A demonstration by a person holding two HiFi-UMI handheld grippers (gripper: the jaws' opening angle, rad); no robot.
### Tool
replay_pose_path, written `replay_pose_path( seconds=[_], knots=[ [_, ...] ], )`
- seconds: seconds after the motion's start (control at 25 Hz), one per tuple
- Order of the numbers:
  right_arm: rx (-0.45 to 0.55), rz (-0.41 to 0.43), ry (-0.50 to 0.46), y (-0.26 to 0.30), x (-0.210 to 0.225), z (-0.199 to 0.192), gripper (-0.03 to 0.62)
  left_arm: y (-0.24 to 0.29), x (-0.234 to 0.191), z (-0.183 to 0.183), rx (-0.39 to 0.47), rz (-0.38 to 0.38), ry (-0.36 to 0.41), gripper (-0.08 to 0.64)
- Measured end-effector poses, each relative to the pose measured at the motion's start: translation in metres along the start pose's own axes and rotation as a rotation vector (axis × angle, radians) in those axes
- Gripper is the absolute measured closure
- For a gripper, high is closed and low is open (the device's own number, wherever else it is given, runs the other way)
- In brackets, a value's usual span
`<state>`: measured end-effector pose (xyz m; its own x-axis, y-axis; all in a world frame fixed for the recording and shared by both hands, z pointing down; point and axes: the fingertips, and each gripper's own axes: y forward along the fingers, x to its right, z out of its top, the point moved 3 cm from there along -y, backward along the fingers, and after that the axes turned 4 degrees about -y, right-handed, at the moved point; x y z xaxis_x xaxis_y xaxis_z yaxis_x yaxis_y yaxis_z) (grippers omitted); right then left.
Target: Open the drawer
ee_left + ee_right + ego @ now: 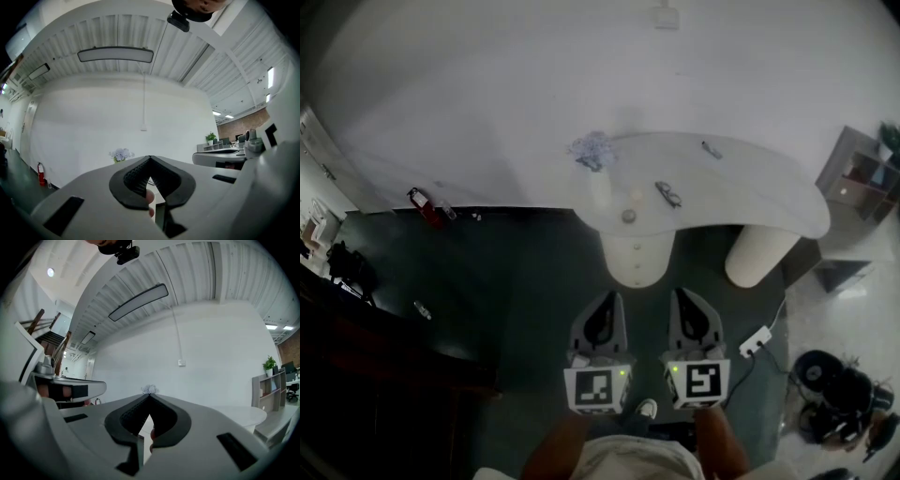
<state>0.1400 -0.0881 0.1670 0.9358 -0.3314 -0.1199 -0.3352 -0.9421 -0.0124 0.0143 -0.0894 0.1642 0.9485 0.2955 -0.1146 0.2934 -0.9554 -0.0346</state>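
Observation:
I cannot make out a drawer in any view. In the head view my left gripper and right gripper are held side by side, level, pointing at a white curved table on two round legs. Both are short of the table's near leg. In the left gripper view the left gripper has its jaws meeting at the tip with nothing between them. The right gripper looks the same in the right gripper view, shut and empty. A bunch of pale flowers stands on the table's far left end.
Small items lie on the tabletop: a dark object, a round piece, a pen-like thing. A grey shelf unit stands at right. A white power strip lies on the floor. A dark desk is at left, a red extinguisher by the wall.

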Motion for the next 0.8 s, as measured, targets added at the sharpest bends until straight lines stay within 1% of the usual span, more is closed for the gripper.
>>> replay_pose_path(
  seconds=[0.2, 0.32, 0.64, 0.8],
  knots=[
    [-0.010, 0.016, -0.021, 0.031, -0.009, -0.007, 0.588, 0.019, -0.022, -0.007, -0.011, 0.014, -0.022, 0.558],
    [-0.009, 0.004, -0.031, 0.052, -0.018, -0.010, 0.588, 0.034, -0.042, -0.009, 0.004, -0.006, -0.019, 0.558],
    [0.007, -0.107, -0.039, 0.129, -0.048, -0.007, 0.588, 0.086, -0.113, -0.004, 0.027, -0.092, 0.001, 0.558],
    [0.002, -0.156, -0.037, 0.164, -0.056, -0.011, 0.588, 0.113, -0.144, -0.008, 0.018, -0.133, -0.020, 0.558]
  ],
)
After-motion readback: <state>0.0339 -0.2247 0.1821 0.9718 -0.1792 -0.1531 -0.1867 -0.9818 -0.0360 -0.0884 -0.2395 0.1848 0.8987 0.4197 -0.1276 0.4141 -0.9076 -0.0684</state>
